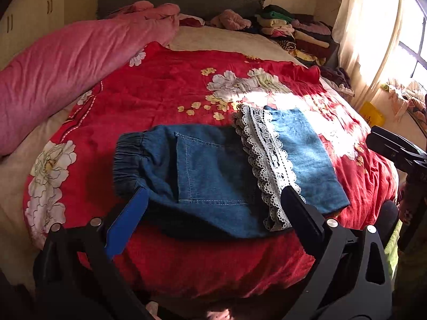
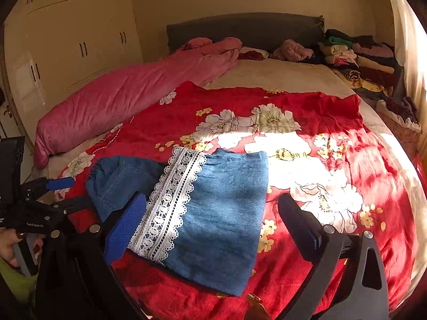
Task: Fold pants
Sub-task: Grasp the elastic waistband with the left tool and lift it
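Lying folded on the red bedspread [image 1: 165, 85], the denim pants [image 1: 213, 176] could unfold if either wide-open, empty gripper, left [image 1: 217, 202] or right [image 2: 213, 218], snags the lace trim [image 2: 170, 200].

Strong sunlight came in through the curtained window [image 1: 408, 42] on the right, throwing a blown-out patch across the red floral bedspread [image 1: 170, 85] and washing out its flowers in both views. The near side of the folded denim pants [image 2: 213, 213] lay in softer shade, and the wardrobe [image 2: 69, 48] wall stayed evenly lit. Fisheye distortion bowed the bed and walls, with dark vignetted corners; focus was fairly sharp throughout.
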